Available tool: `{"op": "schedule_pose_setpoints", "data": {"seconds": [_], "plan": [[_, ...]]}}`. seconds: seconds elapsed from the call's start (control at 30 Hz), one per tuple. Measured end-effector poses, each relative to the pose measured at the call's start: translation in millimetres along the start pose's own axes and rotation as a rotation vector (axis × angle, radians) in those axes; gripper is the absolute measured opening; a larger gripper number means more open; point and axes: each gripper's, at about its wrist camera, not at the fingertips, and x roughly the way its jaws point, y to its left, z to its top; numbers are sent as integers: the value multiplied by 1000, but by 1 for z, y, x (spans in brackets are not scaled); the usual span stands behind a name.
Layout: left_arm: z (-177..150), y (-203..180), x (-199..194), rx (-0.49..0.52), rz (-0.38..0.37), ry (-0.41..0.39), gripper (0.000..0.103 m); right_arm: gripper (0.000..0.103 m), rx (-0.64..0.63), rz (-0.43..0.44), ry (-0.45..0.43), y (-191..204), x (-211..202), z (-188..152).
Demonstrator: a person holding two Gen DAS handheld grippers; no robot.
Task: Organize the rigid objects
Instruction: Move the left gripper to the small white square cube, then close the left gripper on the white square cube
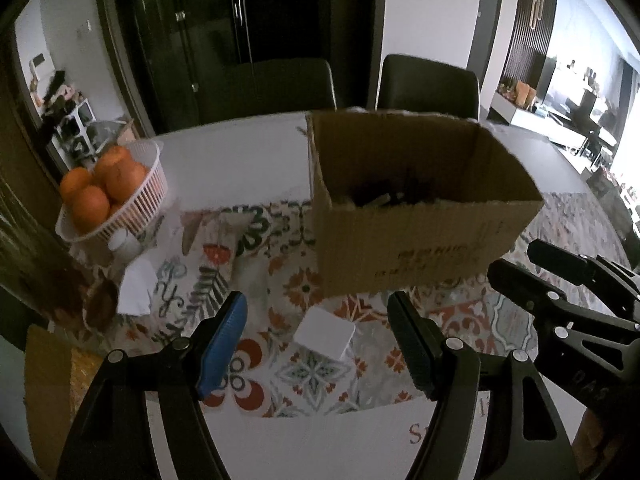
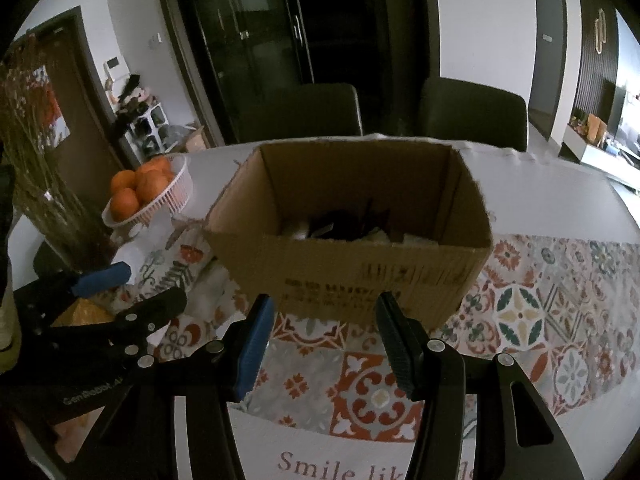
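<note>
an open cardboard box (image 2: 352,248) stands on a patterned cloth (image 2: 540,312) spread over a white desk (image 2: 540,196). inside the box lie dark and pale items, too dim to name. dark print runs along the box's near side, blurred and unreadable.

the left tongs (image 1: 320,344) hang above the cloth with the two jaws spread wide, gripping nothing; one pad is blue, the other dark. between the jaws, lower down on the cloth, lies a small white flat block (image 1: 325,334), just in front of the box.

the right tongs (image 2: 324,344) hover at the near face of the box, jaws also apart and empty. in this view the left tongs appear at the left edge, their body marked "genrobot.ai" in small white letters.

red lettering on the white hem of the cloth near the camera reads "smile lik", the rest cut off.

to the left of the box, a white slatted basket (image 1: 148,196) holds oranges (image 1: 90,208). a small white jar (image 1: 124,242) sits in front of the basket. dried stems (image 2: 36,160) stand in a vase at far left. two dark chairs (image 2: 476,116) stand behind the desk.
</note>
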Motion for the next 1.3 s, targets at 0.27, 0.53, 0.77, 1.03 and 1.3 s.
{"op": "schedule_pose_setpoints", "data": {"seconds": [0.27,0.53,0.77,1.03,1.3], "plan": [[-16,3,21,1,-41,56,72,54,20,-18,40,1,12,-19],[-29,6,46,-1,-80,103,72,54,40,-36,71,1,27,-32],[-39,8,70,5,-97,155,72,54,28,-57,101,3,45,-42],[-45,13,91,58,-136,164,74,54,73,-67,140,1,66,-55],[-49,19,110,119,-173,171,77,54,158,-77,196,2,88,-68]]}}
